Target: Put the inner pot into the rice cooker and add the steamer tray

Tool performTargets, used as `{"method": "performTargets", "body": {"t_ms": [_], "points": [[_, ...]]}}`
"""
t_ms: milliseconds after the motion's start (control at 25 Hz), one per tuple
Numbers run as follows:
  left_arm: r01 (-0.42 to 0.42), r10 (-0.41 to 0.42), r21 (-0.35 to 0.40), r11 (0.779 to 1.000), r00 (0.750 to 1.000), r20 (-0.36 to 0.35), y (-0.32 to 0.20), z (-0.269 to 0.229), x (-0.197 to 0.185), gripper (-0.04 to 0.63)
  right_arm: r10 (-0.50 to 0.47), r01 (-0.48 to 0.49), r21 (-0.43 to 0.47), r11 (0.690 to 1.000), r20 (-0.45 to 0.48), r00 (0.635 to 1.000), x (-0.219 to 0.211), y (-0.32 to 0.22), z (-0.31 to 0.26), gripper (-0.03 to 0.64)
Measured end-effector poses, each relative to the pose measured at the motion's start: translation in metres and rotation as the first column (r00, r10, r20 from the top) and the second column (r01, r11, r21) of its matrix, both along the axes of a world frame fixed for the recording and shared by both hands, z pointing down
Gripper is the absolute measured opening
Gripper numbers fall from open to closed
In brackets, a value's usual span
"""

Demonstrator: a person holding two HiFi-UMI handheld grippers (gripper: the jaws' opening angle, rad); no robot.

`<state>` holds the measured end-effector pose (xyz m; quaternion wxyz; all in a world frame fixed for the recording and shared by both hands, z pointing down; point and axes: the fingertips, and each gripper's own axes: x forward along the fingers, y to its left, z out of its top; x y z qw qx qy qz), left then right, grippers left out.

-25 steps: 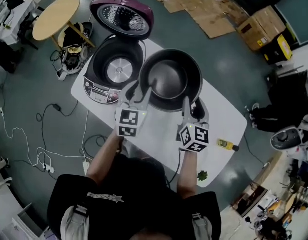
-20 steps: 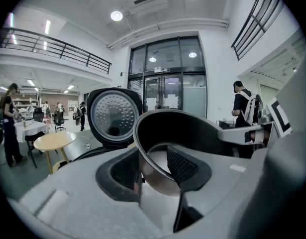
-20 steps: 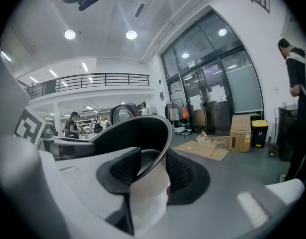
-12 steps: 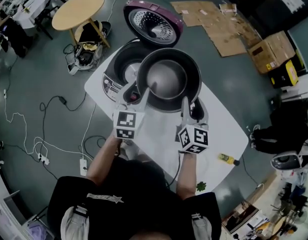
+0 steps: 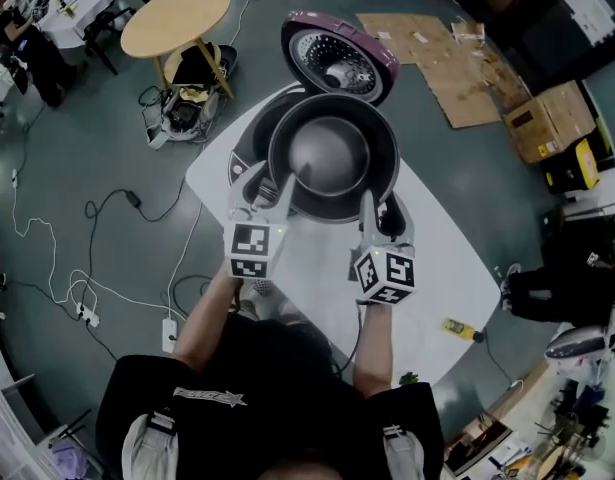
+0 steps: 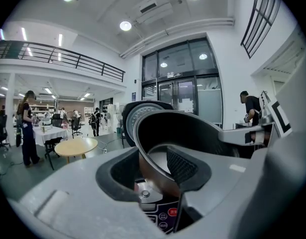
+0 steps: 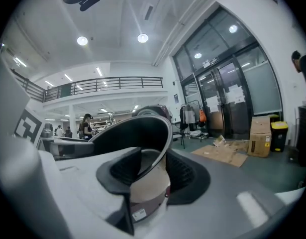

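Note:
Both grippers carry the dark round inner pot (image 5: 332, 156) by its near rim, in the air above the rice cooker (image 5: 245, 164). My left gripper (image 5: 278, 194) is shut on the rim's left side, one pad inside the wall and one outside. My right gripper (image 5: 370, 208) is shut on the rim's right side in the same way. The cooker's purple lid (image 5: 339, 61) stands open behind the pot. In the left gripper view the pot wall (image 6: 192, 133) passes between the jaws above the cooker's control panel (image 6: 165, 219). In the right gripper view the pot (image 7: 138, 133) fills the jaws. No steamer tray can be made out.
The cooker stands at the far end of a white table (image 5: 437, 268), with a small yellow bottle (image 5: 457, 328) at its right edge. A dark object (image 5: 393, 222) lies beside my right gripper. A round wooden table (image 5: 175, 18), floor cables (image 5: 97, 268) and flattened cardboard (image 5: 457, 68) surround it.
Both grippers have carried the pot to the left and away from me, a little upward, from beside the cooker to above its opening. Their hold on the rim looks the same.

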<state>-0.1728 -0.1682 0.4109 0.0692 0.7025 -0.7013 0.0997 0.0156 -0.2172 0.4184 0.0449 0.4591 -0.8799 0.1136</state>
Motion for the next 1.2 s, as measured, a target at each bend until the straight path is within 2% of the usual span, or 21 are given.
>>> {"method": "performTargets", "body": {"t_ms": [320,640,1200], "points": [[0.016,-0.016,-0.011,1.0,1.0,-0.005,-0.004,0.0,-0.046,0.184,-0.011,0.011,-0.001,1.0,-0.004,1.0,-0.047,-0.005,-0.002,0.153],[0.002,-0.003,-0.045,0.999,1.0,-0.023,-0.015,0.016,-0.076,0.184,0.003,-0.003,-0.031,1.0,-0.018,1.0,-0.076,-0.013,0.01,0.153],[-0.05,0.046,-0.162,0.986,0.998,-0.03,-0.05,0.057,-0.108,0.184,0.052,-0.059,-0.141,0.988,-0.049,0.997,-0.105,-0.038,0.052,0.153]]}}
